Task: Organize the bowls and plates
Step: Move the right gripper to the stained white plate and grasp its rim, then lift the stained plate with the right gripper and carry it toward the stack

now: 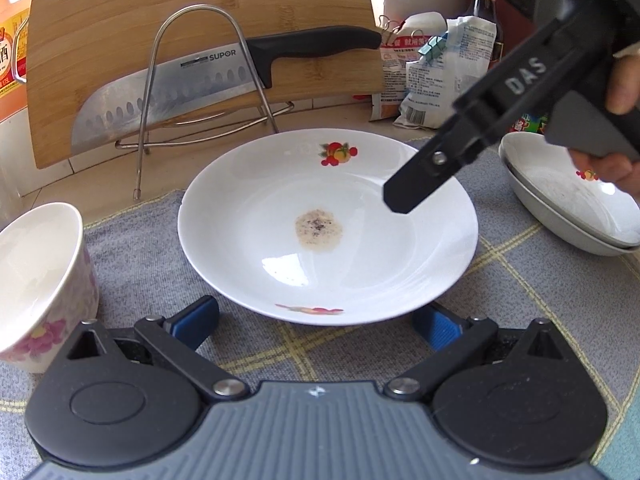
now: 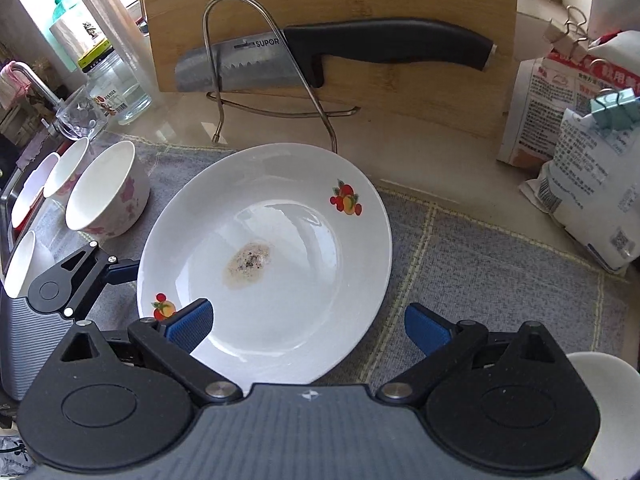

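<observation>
The desk (image 2: 420, 132) carries a grey cloth (image 2: 480, 272). Behind it a cutting board (image 2: 340, 20) leans in a wire rack (image 2: 224, 56), with a knife (image 2: 360, 46) across it. On the cloth lies a white plate (image 1: 328, 232) with a brown stain in its middle. Left of it stands a flowered bowl (image 1: 40, 280); to the right are two stacked plates (image 1: 568, 208). The left claw (image 1: 316, 324) has its jaws apart at the plate's near rim. The right claw (image 2: 308, 326) is also spread wide above the plate.

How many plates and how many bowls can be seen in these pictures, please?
Plates: 3, the soiled plate and a stack of two beside it.
Bowls: 4, grouped on the soiled plate's other side.
Total: 7.
</observation>
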